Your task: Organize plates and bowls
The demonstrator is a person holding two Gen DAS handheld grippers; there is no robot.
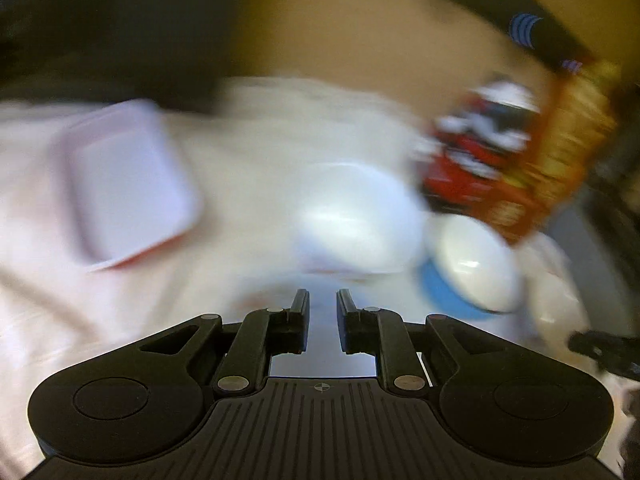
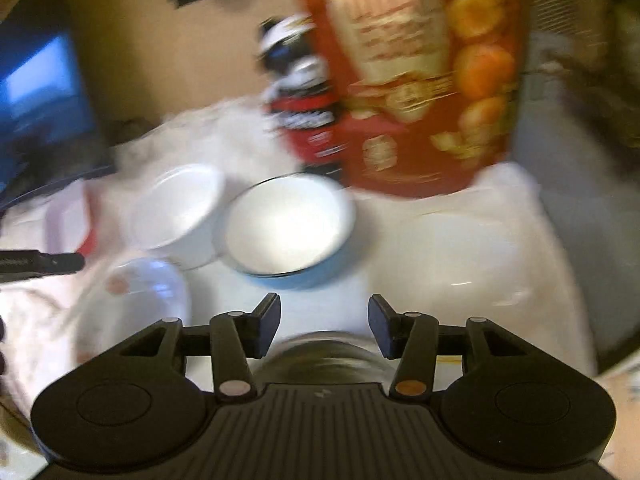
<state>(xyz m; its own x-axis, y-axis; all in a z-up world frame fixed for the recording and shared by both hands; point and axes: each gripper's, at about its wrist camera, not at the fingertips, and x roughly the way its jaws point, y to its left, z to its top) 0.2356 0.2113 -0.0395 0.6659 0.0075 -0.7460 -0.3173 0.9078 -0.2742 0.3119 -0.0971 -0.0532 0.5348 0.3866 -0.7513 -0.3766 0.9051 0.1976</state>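
Both views are smeared by motion. In the left wrist view my left gripper [image 1: 323,304] hangs over the white cloth, its jaws a narrow gap apart with nothing between them. Ahead of it sit a white bowl [image 1: 352,216] and, to its right, a bowl that is blue outside and white inside [image 1: 476,264]. A pale rectangular tray with a red edge [image 1: 128,184] lies at the left. In the right wrist view my right gripper [image 2: 324,316] is open and empty above the cloth, just short of the blue bowl [image 2: 288,224]. The white bowl [image 2: 180,208] stands left of that.
A red snack bag [image 2: 420,80] and a red-and-black can [image 2: 300,100] stand behind the bowls. A clear bowl [image 2: 136,300] lies at the near left, with the red-edged tray [image 2: 76,220] beyond it. A blurred grey round thing [image 2: 324,356] shows under the right jaws. A dark screen [image 2: 40,92] is at far left.
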